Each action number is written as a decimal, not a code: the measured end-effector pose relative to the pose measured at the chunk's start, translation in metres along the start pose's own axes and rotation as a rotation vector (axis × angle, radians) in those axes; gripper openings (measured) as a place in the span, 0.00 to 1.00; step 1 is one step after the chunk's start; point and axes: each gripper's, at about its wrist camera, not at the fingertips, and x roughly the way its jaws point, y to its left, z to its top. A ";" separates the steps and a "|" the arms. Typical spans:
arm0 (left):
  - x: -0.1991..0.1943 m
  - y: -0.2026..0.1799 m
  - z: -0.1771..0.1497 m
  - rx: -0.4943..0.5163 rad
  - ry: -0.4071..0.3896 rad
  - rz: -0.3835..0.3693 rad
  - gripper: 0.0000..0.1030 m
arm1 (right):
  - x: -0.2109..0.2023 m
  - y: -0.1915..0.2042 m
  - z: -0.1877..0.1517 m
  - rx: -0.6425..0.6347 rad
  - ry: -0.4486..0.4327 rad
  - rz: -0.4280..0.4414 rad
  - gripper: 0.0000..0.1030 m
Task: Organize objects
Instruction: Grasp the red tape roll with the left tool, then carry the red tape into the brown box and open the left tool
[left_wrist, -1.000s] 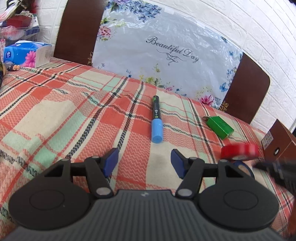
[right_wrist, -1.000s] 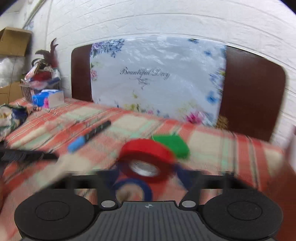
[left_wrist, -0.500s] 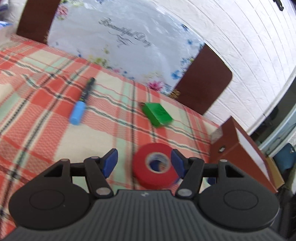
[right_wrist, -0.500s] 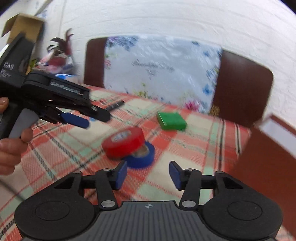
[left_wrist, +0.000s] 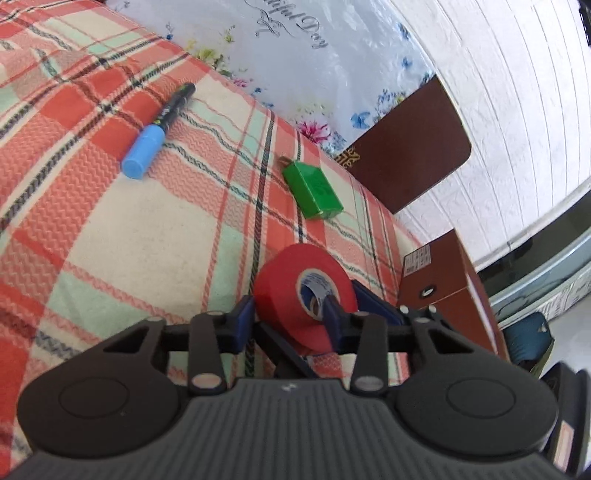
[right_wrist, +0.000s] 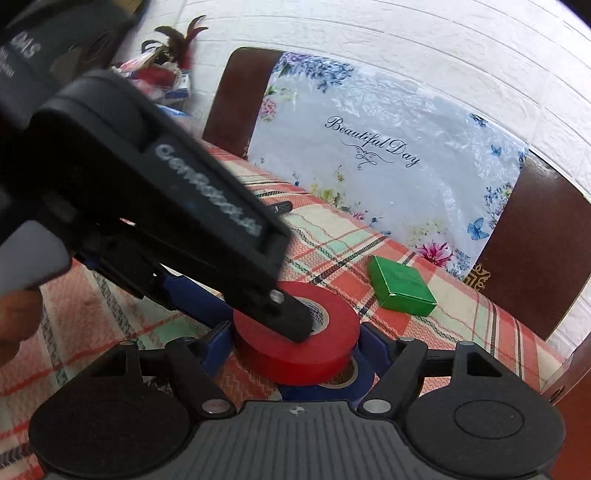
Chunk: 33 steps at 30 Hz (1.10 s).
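- The left claw has just been closing and now clamps the wall of the red roll of vinyl tape, one finger through its core.
- The right claw has just been opening; its jaws stand apart, flanking both rolls.
- The red roll rests on the blue tape roll, at 7 o'clock from the green flat box.
- Judgement: a handover, left now carrying.

Both grippers are matte black plastic: a ribbed grey-black housing, two round discs beside it, silver screws on the linkage arms. The left gripper and right gripper carry blue fingertip pads. White lettering runs along the left gripper's side.
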 end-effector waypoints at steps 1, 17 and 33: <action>-0.005 -0.007 0.001 0.020 -0.014 -0.006 0.40 | -0.004 -0.001 0.001 0.015 -0.007 -0.001 0.69; 0.047 -0.190 -0.004 0.405 0.020 -0.191 0.40 | -0.110 -0.090 -0.008 0.150 -0.242 -0.411 0.70; 0.105 -0.238 -0.030 0.569 0.065 -0.142 0.42 | -0.127 -0.192 -0.062 0.387 -0.196 -0.496 0.68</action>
